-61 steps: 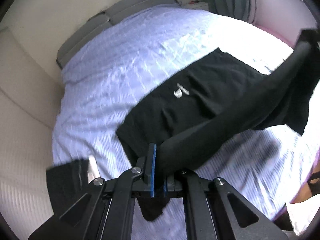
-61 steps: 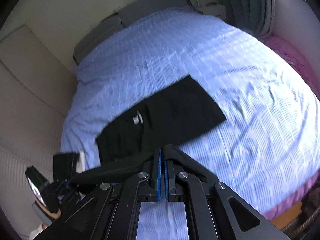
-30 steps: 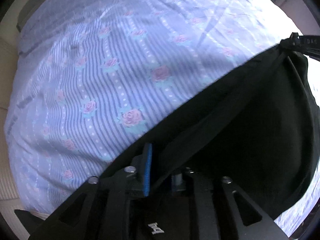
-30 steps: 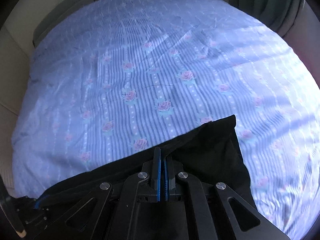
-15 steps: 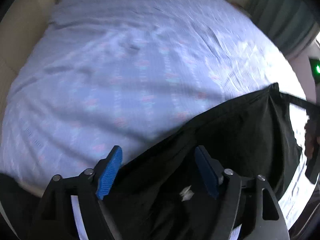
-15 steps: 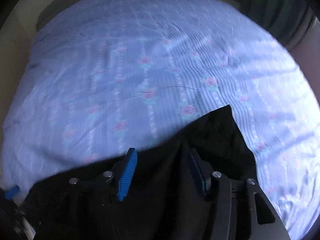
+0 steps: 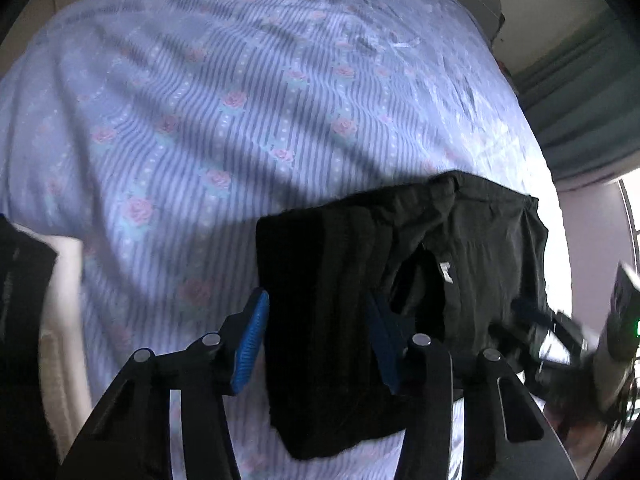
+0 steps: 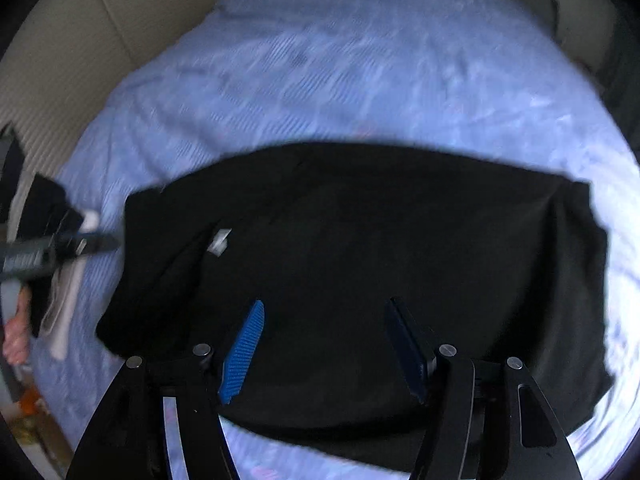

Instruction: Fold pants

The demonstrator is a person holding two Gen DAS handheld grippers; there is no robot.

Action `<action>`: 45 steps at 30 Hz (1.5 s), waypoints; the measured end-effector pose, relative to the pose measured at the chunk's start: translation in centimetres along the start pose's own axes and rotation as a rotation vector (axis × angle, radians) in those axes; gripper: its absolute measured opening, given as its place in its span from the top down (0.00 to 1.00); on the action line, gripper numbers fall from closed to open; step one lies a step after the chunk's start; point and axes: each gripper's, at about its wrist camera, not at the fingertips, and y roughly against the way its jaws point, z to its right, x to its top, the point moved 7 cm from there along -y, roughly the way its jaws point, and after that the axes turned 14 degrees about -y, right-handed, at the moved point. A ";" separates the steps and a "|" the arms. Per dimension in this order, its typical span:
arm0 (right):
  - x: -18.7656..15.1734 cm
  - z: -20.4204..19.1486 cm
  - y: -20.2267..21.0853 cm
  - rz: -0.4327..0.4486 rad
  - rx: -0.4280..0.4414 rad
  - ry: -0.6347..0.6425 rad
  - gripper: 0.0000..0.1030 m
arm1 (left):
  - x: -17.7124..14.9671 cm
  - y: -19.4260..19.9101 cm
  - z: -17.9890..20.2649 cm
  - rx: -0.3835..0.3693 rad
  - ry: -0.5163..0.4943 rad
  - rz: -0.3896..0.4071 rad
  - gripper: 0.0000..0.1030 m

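- My left gripper (image 7: 316, 340) has let go: jaws that were clamped on the pants' edge a second ago now stand wide, with cloth lying loose between them.
- My right gripper (image 8: 324, 344) has done the same, jaws wide above the fabric.
- The black pants (image 8: 360, 260) now lie doubled on the striped, flowered bed sheet (image 7: 240, 120), white logo (image 8: 219, 241) facing up.
- I judge this fold laid down; its left edge looks rumpled, so smoothing or another fold likely comes next.
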 end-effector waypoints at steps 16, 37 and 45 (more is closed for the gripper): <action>0.2 -0.3 0.6 0.023 -0.018 -0.033 0.40 | 2.6 0.0 -1.1 0.051 0.027 0.058 0.88; -2.8 8.4 9.4 0.156 0.055 -0.069 0.39 | -2.0 8.3 16.6 0.415 -0.736 0.199 0.25; -9.1 16.6 12.2 0.159 -0.016 -0.103 0.39 | -9.6 4.1 30.9 0.347 -1.191 0.255 0.25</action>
